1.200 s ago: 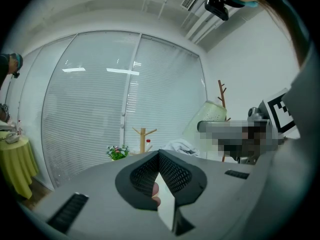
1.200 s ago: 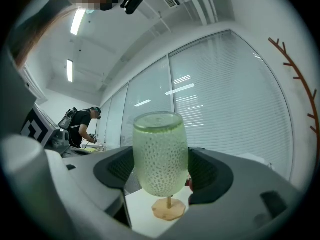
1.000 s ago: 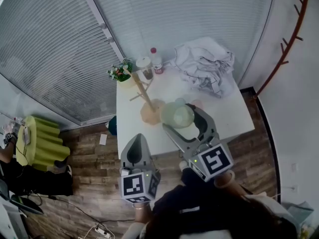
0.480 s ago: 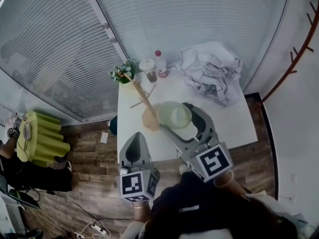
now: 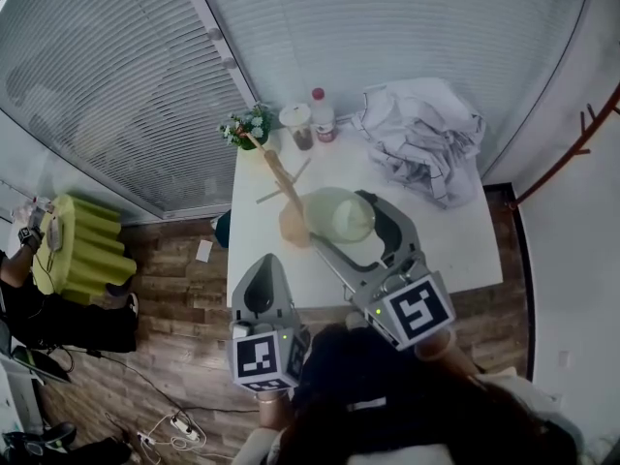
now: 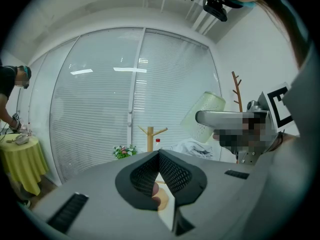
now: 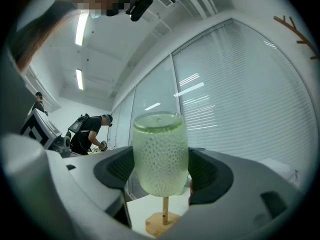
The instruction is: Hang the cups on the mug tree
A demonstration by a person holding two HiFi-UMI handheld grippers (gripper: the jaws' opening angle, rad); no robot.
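Right gripper is clamped on the green cup near the bare mug tree, nothing judged hung yet; left gripper is closed, empty.

Right gripper clamping pale green cup, mug tree beneath

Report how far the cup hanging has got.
Done: nothing yet. The pegs of the mug tree are all bare.
In hand: the right gripper has its jaws shut on a green cup, held off the table close to the tree. The left gripper is shut and holds nothing.
Left: get that cup onto a peg and let go.
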